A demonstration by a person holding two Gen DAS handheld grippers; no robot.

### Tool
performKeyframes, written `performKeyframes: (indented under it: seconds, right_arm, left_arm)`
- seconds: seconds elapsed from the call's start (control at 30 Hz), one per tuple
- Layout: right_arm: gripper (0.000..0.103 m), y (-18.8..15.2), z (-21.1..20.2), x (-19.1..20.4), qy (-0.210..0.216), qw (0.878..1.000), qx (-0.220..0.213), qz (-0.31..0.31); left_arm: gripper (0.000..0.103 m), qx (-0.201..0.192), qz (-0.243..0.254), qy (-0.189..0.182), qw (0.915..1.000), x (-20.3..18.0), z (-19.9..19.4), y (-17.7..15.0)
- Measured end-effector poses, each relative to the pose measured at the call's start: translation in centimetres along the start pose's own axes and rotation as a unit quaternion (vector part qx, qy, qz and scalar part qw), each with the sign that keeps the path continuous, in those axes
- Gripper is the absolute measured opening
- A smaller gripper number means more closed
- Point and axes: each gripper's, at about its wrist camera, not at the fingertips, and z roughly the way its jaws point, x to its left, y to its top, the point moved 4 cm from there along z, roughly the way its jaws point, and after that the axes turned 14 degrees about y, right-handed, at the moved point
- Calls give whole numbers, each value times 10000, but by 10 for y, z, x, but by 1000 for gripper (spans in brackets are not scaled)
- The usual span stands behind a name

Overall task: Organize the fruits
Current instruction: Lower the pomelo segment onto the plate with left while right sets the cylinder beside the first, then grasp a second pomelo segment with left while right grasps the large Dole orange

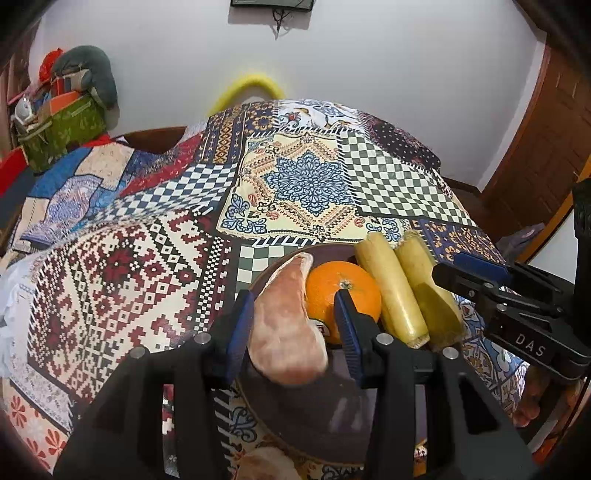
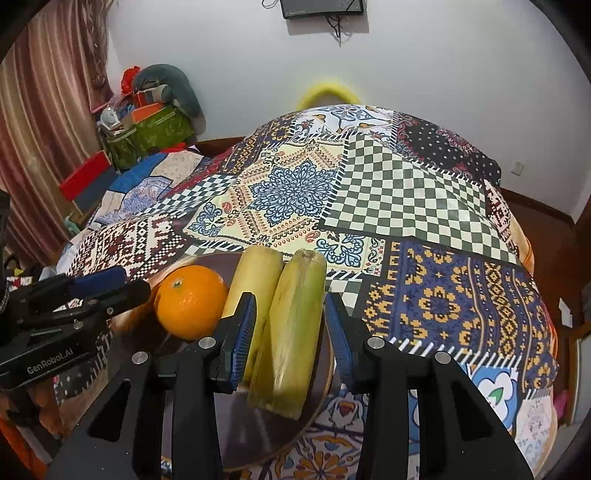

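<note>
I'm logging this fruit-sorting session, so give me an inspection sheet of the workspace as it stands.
Surface: patchwork cloth covers the table.
Job's things: brown plate holds a sweet potato, an orange and two corn cobs, side by side.
Clutter: a second sweet potato lies on the cloth at the plate's near edge.
Grippers: left gripper is open, fingers either side of the sweet potato; right gripper is open around the right-hand corn cob.
Cables: wires dangle under a wall-mounted screen.
Surroundings: white wall, striped curtain, piled boxes and bags, wooden door.
</note>
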Motion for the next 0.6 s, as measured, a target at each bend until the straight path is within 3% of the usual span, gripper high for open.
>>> performKeyframes:
  seconds: [0.6]
  right_arm:
    - [41,-15,-79,50,-117,9979,-506,-394]
  left_arm:
    - [46,-716,144,56,9973,6,-106,-10]
